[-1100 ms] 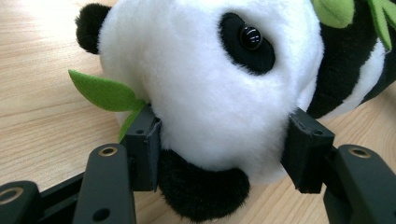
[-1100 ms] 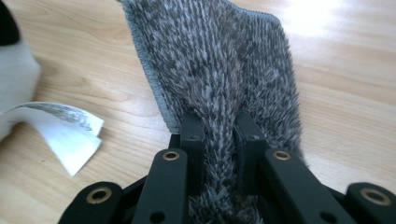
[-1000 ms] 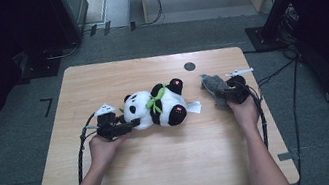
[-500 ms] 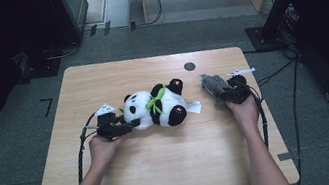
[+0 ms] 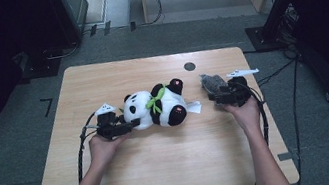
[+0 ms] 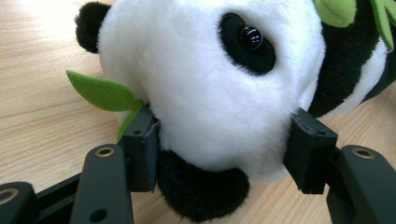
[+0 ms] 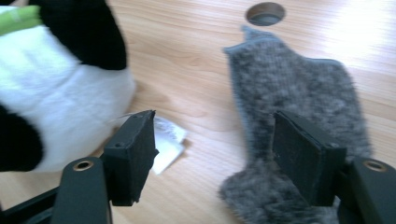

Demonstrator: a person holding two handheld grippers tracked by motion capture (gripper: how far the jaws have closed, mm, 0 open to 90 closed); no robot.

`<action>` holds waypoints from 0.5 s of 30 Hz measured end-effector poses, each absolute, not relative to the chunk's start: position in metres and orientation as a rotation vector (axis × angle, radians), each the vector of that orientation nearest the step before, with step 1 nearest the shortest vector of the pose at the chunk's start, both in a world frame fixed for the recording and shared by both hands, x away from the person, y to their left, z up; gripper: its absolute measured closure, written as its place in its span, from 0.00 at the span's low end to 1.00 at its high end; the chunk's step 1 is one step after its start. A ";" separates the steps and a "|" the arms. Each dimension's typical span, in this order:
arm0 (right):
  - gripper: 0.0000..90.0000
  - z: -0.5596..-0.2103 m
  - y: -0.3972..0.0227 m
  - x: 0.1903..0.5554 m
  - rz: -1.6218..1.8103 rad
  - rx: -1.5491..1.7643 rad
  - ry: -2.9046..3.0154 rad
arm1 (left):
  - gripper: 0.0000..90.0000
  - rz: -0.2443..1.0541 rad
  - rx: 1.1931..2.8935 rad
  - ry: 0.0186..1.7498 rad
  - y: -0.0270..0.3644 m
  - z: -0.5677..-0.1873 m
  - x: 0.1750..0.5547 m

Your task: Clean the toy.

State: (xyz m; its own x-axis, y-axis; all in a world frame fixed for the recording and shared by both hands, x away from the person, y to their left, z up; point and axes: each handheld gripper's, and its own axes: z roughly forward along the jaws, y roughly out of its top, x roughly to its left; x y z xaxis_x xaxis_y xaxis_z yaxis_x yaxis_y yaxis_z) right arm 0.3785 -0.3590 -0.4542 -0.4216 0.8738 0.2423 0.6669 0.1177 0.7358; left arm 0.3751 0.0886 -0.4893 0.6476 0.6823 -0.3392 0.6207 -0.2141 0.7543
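A plush panda [image 5: 157, 108] is seen lying on its side near the middle of a light wooden table [image 5: 166, 173], its head pointing to the person's left, with a green felt leaf [image 6: 100, 91] at its mouth and a green ribbon on its chest. Its head is clamped between the pads of the left gripper [image 5: 125, 127], whose jaws are pressed into the white fur on both sides. A white sewn-in tag [image 7: 166, 142] is seen at the panda's rear, lying flat on the wood.

Just to the right, a small grey furry garment [image 7: 299, 107], shaped like a little vest, is spread on the table. The right gripper [image 7: 212, 156] is held above it with nothing between its pads; its jaws have just been opening, and the grey fabric lies free beneath.

The garment appears to have been set down, with the panda steadied for dressing. A fresh grip on the garment's edge would probably be needed next.

A round cable hole [image 5: 189, 66] is set into the table's far edge. Grey carpet, cables and dark equipment stands surround it.
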 end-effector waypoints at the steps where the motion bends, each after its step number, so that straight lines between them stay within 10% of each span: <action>1: 0.31 -0.453 -0.356 0.377 1.189 1.510 2.153 | 0.43 0.081 1.912 1.027 0.089 -0.489 0.375; 15: 0.34 -0.424 -0.307 0.348 1.307 1.247 2.232 | 0.45 0.088 1.913 1.027 0.087 -0.484 0.376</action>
State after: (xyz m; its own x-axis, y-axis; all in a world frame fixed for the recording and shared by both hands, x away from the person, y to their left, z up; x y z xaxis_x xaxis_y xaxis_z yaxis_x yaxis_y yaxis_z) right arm 0.3477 -0.3069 -0.4242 -0.5936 0.7842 0.1804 0.5414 0.2233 0.8106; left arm 0.3759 0.0872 -0.4835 0.6472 0.6854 -0.3336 0.6185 -0.2163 0.7555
